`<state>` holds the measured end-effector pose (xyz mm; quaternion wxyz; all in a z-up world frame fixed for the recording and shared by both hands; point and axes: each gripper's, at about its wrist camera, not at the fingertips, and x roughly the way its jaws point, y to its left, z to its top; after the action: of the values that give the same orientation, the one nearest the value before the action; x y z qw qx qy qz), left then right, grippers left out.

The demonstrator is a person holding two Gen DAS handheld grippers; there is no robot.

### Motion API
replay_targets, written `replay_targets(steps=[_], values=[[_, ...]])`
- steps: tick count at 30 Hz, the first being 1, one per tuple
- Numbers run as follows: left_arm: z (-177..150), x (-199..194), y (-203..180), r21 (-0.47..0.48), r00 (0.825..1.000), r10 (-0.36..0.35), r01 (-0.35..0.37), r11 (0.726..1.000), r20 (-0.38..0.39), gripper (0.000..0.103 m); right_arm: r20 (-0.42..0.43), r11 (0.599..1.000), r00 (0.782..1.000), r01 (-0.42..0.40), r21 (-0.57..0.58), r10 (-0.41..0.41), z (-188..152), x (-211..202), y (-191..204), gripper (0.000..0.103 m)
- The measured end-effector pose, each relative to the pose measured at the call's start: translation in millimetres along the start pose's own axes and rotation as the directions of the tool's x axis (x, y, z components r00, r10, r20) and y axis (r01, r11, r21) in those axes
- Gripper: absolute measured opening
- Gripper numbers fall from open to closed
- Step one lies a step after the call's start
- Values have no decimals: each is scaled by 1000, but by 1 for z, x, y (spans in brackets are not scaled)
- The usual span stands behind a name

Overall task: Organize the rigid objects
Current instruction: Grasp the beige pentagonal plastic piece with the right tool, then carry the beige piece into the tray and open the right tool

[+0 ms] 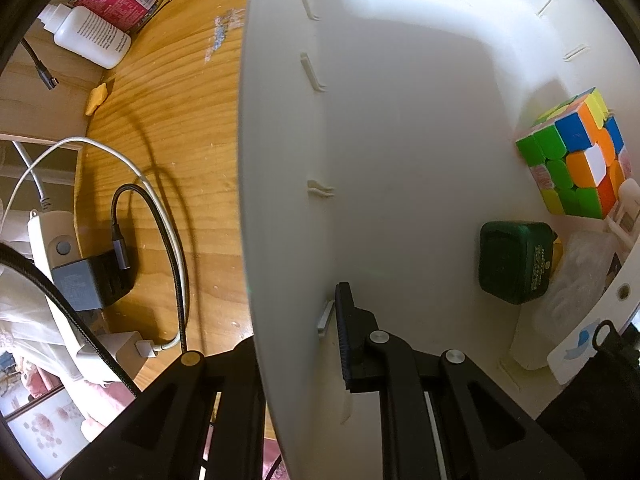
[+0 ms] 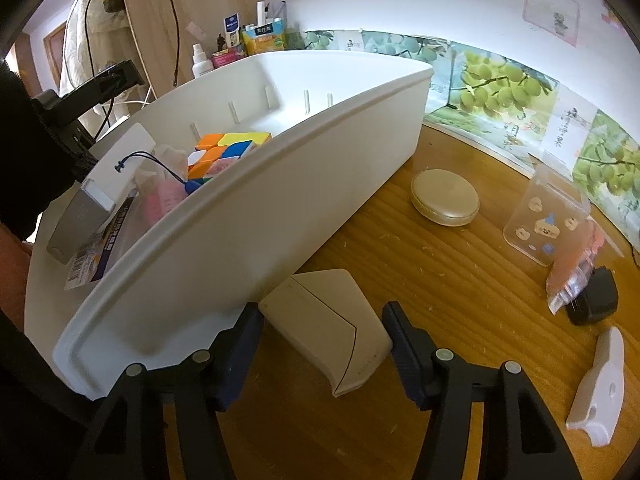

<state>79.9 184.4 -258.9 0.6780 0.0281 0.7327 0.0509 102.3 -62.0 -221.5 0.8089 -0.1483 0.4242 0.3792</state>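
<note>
While the left gripper (image 1: 298, 344) pointed down with its jaws pinched narrow on the rim of the one white bin (image 1: 400, 160), a wooden table (image 1: 168, 120) lay to its left, bearing one white bottle (image 1: 90, 36), one dark charger block (image 1: 94, 280) and two cables, a black one (image 1: 176, 248) and a white one (image 1: 120, 152). Ahead and to the right of that gripper, inside the bin, sat one colourful puzzle cube (image 1: 576, 156) with one dark green box (image 1: 514, 266) just beside it. Further right, the right gripper (image 2: 324, 340) stood about half open, one white folded case (image 2: 328, 328) lying on the table between its fingers; whether the pads touched it I cannot tell. Ahead of it lay one beige oval case (image 2: 446, 197), to its right one clear phone cover (image 2: 546, 216), one black plug (image 2: 594, 296) and one white clip (image 2: 598, 390).
</note>
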Motion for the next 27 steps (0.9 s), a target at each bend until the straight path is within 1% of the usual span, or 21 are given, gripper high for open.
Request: replay_targets(steps=[5,9,14,17,20,23,27], values=[[-5,-1,2,7,1000,-19,19,1000,13,14,15,999,999,32,43,-33,-7,-12,5,62],[-11,-2,3,23,999,-21,20,1000,29,14,24,994,997,71,84,-74,-14,-24,7,62],[-17,-3,6,38,998,-27,25,999,50,14,35,983,990,131,132,-137,-26,-44,8,62],[-21,-2,6,45,998,-31,28,999,61,14,41,977,985,161,141,-168,-29,-55,11,62],[-26,-4,1,58,997,-25,21,998,70,14,54,972,980,181,150,-191,-27,-66,14,62],[-36,-5,-5,66,997,-28,23,998,74,14,86,970,975,190,151,-205,-21,-78,21,62],[-40,-5,-7,77,996,-35,29,997,79,14,125,974,971,191,121,-206,-11,-90,37,62]])
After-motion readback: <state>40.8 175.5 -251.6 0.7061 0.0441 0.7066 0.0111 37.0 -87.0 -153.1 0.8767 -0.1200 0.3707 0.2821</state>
